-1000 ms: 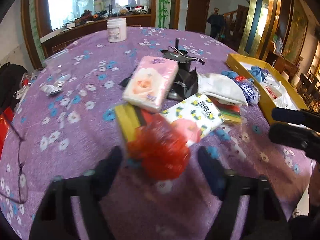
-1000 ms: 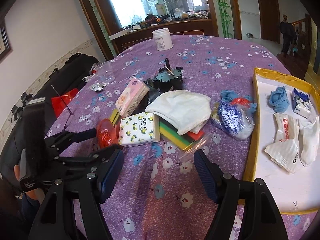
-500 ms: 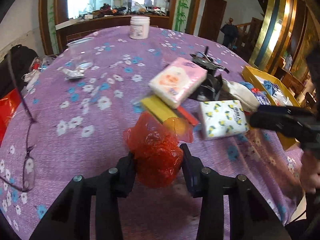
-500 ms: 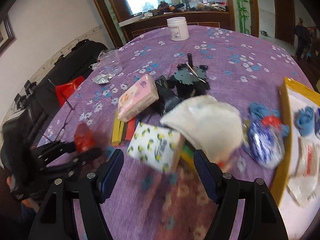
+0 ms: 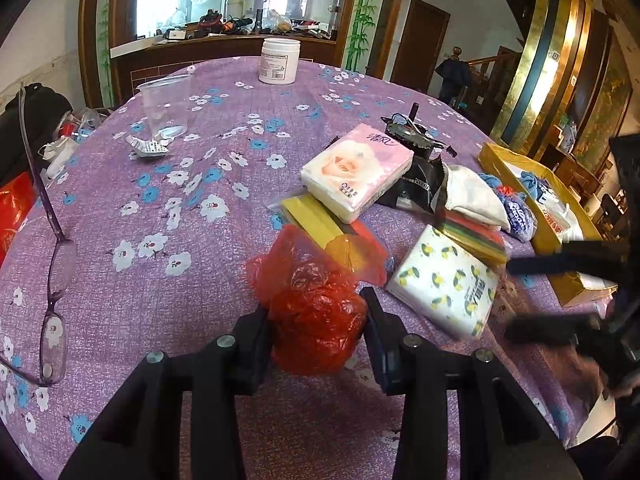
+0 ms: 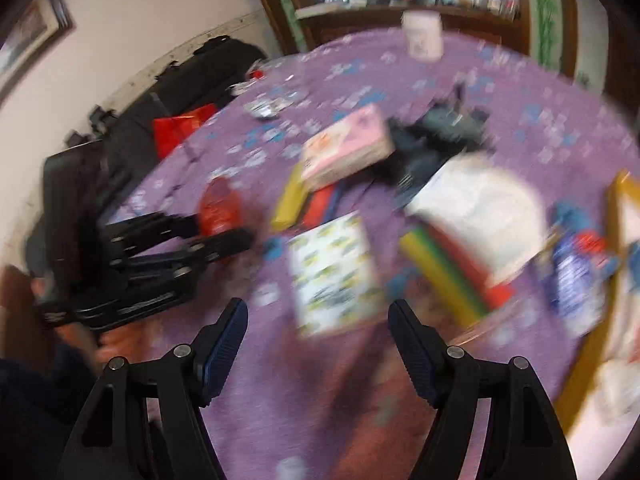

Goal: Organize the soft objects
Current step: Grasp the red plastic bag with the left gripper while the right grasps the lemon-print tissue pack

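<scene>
In the left wrist view, the left gripper (image 5: 318,336) is clenched on a crumpled red plastic bag (image 5: 314,312) at lower centre of the frame, both pads pressing its sides above the purple floral tablecloth (image 5: 192,240). Just beyond the bag lie a yellow pack (image 5: 312,216) and a pink tissue pack (image 5: 356,172) resting on its far end; a lemon-print tissue pack (image 5: 446,280) sits to the right of centre, with a white cloth (image 5: 472,196) behind it and a yellow tray (image 5: 544,200) at the right edge. The right gripper (image 5: 556,296) enters blurred from the right, its fingers apart beside the lemon-print pack. Eyeglasses (image 5: 52,280) lie at the left edge, a clear cup (image 5: 166,104) and a white jar (image 5: 279,60) toward the top. In the right wrist view, heavily blurred, the right gripper (image 6: 318,354) stands released at bottom centre, nothing between its pads, with the lemon-print tissue pack (image 6: 332,272) just above them. The left gripper (image 6: 218,224) appears at middle left, gripping the red plastic bag (image 6: 220,204).
</scene>
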